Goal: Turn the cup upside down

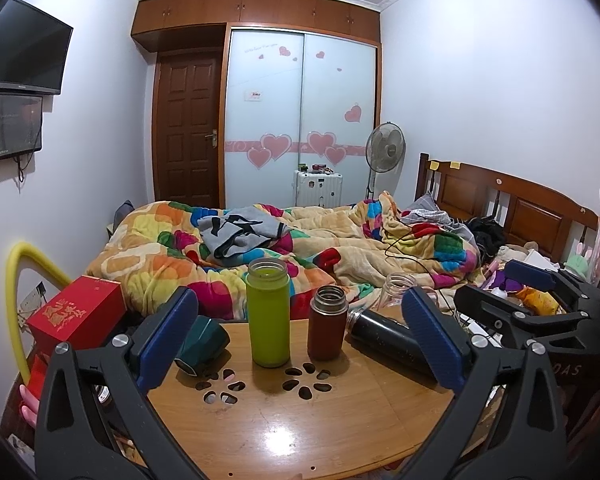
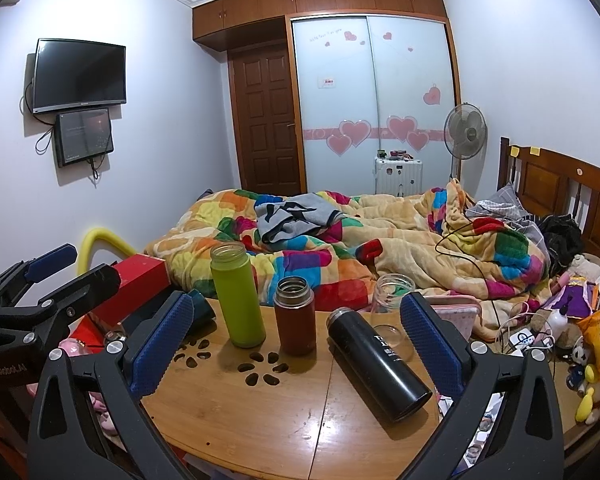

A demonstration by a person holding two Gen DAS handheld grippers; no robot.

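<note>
Both grippers, left (image 1: 296, 344) and right (image 2: 296, 340), hang spread and empty over the table (image 2: 260, 412), with the green cup (image 1: 269, 312) upright, mouth up, dead ahead between the left jaws, leaving that hand seemingly the nearer one.

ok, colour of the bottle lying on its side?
Black bottle, silver rim; clearest in the right wrist view.

Green cup (image 1: 269, 314) upright, lidless, on table beside brown cup (image 1: 327, 323).
</note>
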